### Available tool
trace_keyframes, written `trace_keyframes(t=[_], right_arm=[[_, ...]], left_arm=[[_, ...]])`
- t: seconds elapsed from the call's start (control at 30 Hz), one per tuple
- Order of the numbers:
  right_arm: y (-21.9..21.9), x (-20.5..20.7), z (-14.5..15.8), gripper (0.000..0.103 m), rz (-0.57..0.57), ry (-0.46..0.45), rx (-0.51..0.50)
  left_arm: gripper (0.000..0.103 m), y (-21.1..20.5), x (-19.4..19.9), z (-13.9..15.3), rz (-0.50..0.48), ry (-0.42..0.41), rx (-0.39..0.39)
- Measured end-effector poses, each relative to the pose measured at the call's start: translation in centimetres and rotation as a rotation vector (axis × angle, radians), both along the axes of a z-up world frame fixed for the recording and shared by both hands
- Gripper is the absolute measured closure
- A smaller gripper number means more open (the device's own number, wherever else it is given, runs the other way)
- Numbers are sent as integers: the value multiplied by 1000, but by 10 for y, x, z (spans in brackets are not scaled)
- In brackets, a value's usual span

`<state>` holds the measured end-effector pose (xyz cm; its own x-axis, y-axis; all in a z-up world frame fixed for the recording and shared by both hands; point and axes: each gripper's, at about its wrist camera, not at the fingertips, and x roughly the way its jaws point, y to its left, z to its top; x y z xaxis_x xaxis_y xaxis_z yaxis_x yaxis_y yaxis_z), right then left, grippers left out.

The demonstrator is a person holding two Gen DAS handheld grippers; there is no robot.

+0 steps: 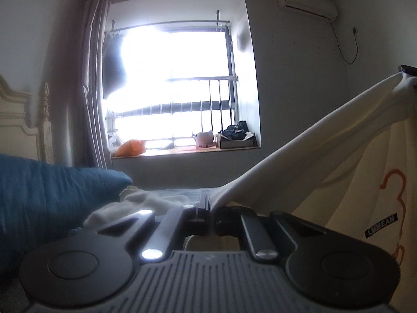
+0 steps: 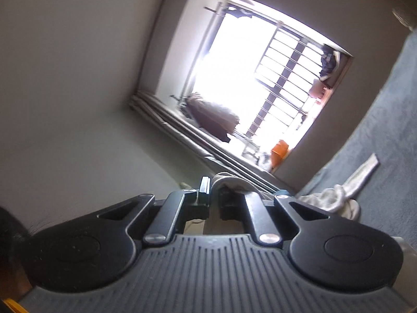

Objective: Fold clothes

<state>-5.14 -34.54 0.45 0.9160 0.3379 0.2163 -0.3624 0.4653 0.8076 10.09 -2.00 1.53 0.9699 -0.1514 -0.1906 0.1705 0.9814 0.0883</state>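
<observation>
A cream garment [image 1: 338, 161] with an orange print and a black label hangs stretched in the air. My left gripper [image 1: 212, 203] is shut on one edge of it. The cloth runs up to the right to my right gripper [image 1: 408, 71], seen at the frame's edge. In the right wrist view, tilted hard, my right gripper [image 2: 215, 186] is shut on a bunched cream fold [image 2: 229, 180] of the same garment. A second whitish garment [image 1: 146, 203] lies crumpled on the grey bed; it also shows in the right wrist view [image 2: 338, 193].
A blue pillow [image 1: 47, 198] lies at the left beside a cream headboard [image 1: 18, 125]. Ahead is a bright barred window [image 1: 177, 91] with a curtain [image 1: 93, 83] and items on the sill. An air conditioner [image 1: 305, 0] hangs on the wall. The grey bed sheet [image 2: 385, 120] spreads right.
</observation>
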Motion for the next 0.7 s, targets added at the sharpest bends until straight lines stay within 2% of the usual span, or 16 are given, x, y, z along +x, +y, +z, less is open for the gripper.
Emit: trace_keyframes(t=[0.07, 0.1, 0.13, 0.17, 0.2, 0.27, 0.3, 0.37, 0.43, 0.53, 0.7], right_arm=[[-6, 25, -26, 98, -17, 53, 1], [-10, 38, -42, 94, -19, 92, 11], [-15, 52, -61, 94, -21, 157, 29], [-19, 69, -84, 89, -19, 240, 44], [-23, 86, -108, 70, -12, 328, 54], [-28, 108, -159, 45, -31, 545, 91], [-30, 111, -185, 45, -46, 638, 113], [-31, 100, -222, 45, -70, 733, 170], [-30, 84, -237, 45, -70, 744, 209], [-23, 67, -234, 44, -61, 722, 195], [-6, 39, -190, 43, 6, 668, 135]], left_arm=[[83, -9, 32, -32, -16, 96, 42], [69, -14, 45, -54, -23, 159, 52], [57, -15, 56, -78, -35, 240, 59], [44, -14, 66, -99, -37, 313, 57], [43, -13, 75, -119, -32, 379, 50], [42, -6, 83, -143, -20, 463, 36], [41, -3, 86, -154, -14, 501, 29], [35, 5, 89, -156, 7, 531, 2], [31, 11, 79, -157, 19, 528, -24], [30, 15, 73, -143, 19, 506, -44], [25, 20, 40, -111, -23, 501, -89]])
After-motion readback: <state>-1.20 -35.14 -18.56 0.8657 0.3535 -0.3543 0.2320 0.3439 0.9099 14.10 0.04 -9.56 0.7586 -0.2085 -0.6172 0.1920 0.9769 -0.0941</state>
